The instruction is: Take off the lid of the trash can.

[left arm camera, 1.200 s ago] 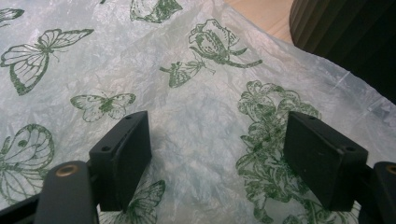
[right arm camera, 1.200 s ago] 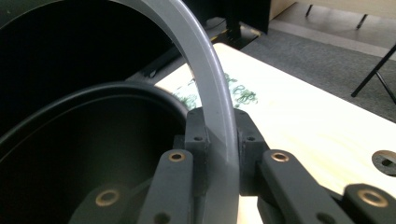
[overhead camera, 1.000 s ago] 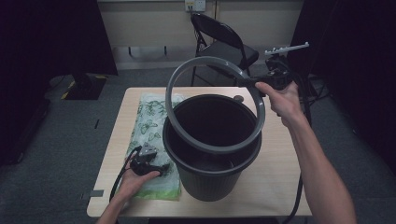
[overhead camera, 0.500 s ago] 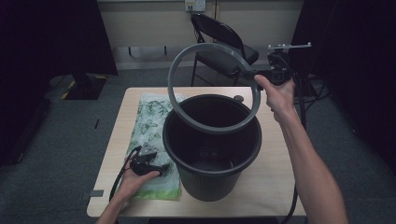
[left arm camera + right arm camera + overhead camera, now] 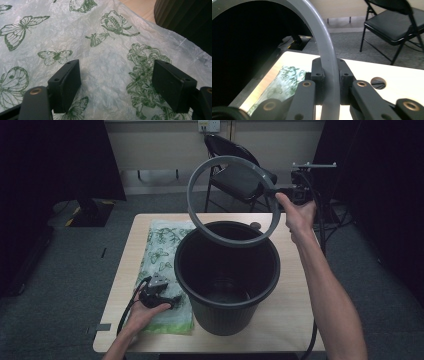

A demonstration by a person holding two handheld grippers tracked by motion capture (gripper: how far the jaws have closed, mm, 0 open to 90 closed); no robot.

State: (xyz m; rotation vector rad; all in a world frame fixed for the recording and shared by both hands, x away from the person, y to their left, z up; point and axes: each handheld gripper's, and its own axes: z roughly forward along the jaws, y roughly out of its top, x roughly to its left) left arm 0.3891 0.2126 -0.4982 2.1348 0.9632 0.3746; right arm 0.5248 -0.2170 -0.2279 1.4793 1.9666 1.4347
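The right tool (image 5: pixel 280 193) is clamped on the grey ring (image 5: pixel 227 202), pinching its rim at the far right side, and the ring hangs tilted in the air above the far edge of the black bucket (image 5: pixel 227 275). In the right gripper view the jaws sit snug on either side of the grey ring (image 5: pixel 325 57), a narrow band between two flat pads. It looks like a stiff plastic hoop, light enough to hold from one point, but smooth, so a single pinch lets it swing or twist; the grip wants to stay square across the rim. Seating it evenly over the bucket's mouth will likely need a level approach, near side down first.

Down at the near left, the left tool (image 5: pixel 156 292) rests on the printed plastic bag (image 5: pixel 160 250), jaws spread apart with nothing between them. The left gripper view shows the printed plastic bag (image 5: pixel 105 50) lying crinkled and flat on the table (image 5: pixel 295 315): thin, soft, slippery film, best pinched at an edge or a raised fold. Whether it is one layer or several, I can't quite tell.
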